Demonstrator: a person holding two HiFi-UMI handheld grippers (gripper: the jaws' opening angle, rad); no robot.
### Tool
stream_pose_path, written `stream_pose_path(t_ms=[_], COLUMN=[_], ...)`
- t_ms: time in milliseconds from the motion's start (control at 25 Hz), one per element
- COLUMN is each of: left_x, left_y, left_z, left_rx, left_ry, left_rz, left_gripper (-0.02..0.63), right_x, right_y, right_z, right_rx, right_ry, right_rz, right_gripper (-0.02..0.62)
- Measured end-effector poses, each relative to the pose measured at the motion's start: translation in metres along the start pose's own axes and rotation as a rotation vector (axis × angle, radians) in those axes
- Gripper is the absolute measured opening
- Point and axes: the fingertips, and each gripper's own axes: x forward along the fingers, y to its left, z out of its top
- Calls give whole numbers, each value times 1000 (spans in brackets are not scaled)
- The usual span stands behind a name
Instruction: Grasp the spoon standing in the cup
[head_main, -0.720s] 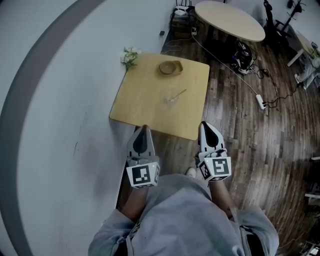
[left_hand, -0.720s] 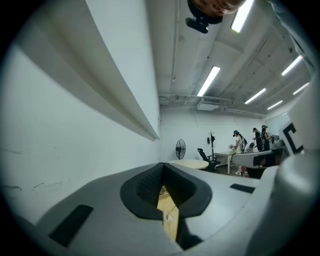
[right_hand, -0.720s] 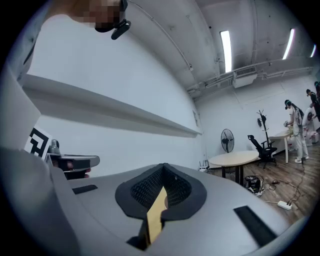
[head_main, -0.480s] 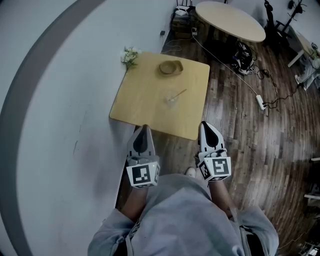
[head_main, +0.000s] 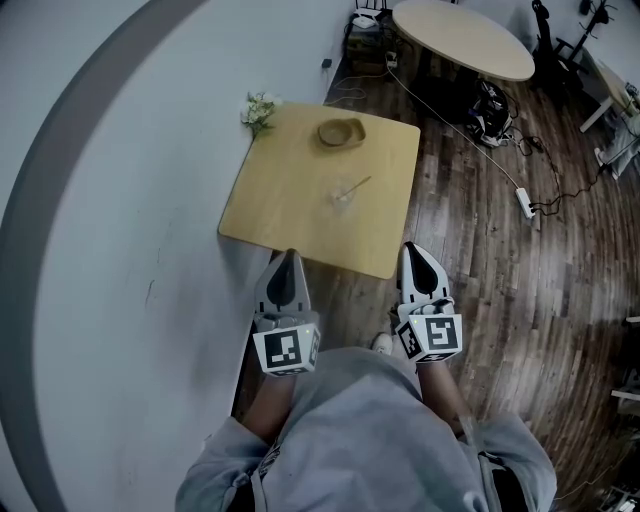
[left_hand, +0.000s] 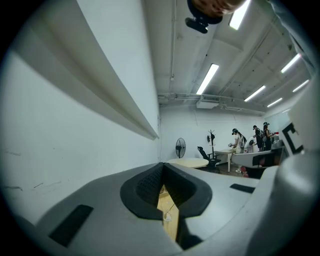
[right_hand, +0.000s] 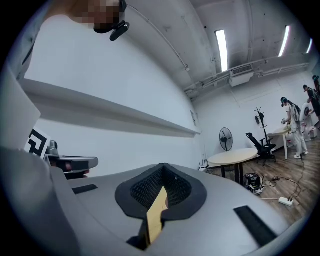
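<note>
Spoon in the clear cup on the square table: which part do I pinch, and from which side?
Take the spoon by its handle, the part sticking out of the cup. It leans toward the far right, so coming down from that side, jaws across the handle, should probably clear the rim.

My head camera looks steeply down from high above the square wooden counter (head_main: 315, 190), with my left claw (head_main: 288, 258) and right claw (head_main: 413, 250) low in the frame by the counter's near edge. Each claw camera sits close behind its own jaws and faces roughly level across the room, showing a sliver of counter between them. All three views share the counter, the white wall (head_main: 120, 200) beside it and the round table (head_main: 460, 38) beyond it.
</note>
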Motion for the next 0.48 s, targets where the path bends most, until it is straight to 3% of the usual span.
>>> stream_pose_path(t_ms=[280,480], left_x=[3,4], left_y=[-32,-51], left_z=[-2,-5], left_rx=[16,8], left_ry=[13,15], left_rz=[-7,32], left_gripper=[2,2], right_x=[-7,-13], right_y=[-25,-46], right_z=[-3,-2], right_rx=[14,8], right_ry=[6,12], right_rz=[3,27], right_gripper=[-1,-2])
